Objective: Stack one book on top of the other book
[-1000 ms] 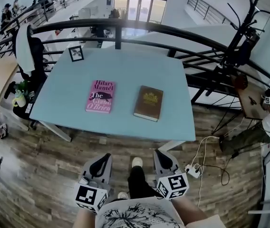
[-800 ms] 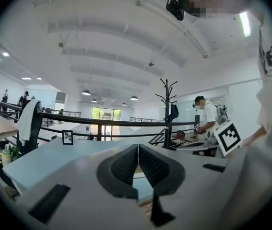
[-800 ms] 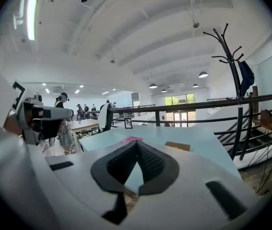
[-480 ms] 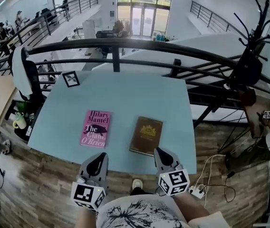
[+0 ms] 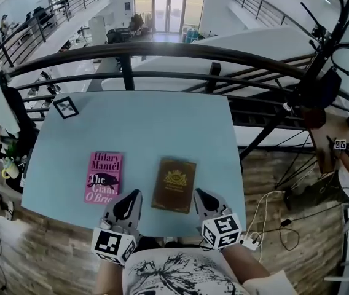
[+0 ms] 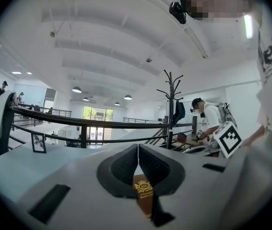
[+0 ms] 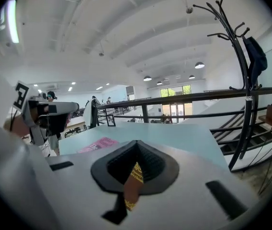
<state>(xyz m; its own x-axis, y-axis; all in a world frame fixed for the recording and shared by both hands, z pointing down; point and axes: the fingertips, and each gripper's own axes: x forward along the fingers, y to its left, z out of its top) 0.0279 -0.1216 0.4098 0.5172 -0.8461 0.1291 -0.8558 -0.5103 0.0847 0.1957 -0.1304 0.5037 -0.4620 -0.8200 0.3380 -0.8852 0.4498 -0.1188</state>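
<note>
A pink book [image 5: 103, 176] lies flat on the pale blue table [image 5: 150, 128], left of a brown book [image 5: 174, 184] with a gold crest. My left gripper [image 5: 133, 195] sits at the near table edge between the two books, jaws shut and empty. Just right of the brown book's near corner is my right gripper [image 5: 198, 194], also shut and empty. In the left gripper view the brown book [image 6: 144, 191] shows through the gap below the shut left gripper [image 6: 138, 147]. The right gripper view shows the brown book [image 7: 133, 183] under the shut right gripper [image 7: 137, 143] and the pink book [image 7: 98, 144] at left.
A small framed picture [image 5: 66, 107] stands at the table's far left corner. A black railing [image 5: 162, 51] runs behind the table. A chair with white cloth [image 5: 5, 112] stands at the left, a coat stand [image 5: 322, 60] and cables [image 5: 273, 220] on the wooden floor at right.
Both grippers have come forward from above the floor to the table's near edge, beside the brown book. Their jaws stayed shut. The books have not moved on the table.
</note>
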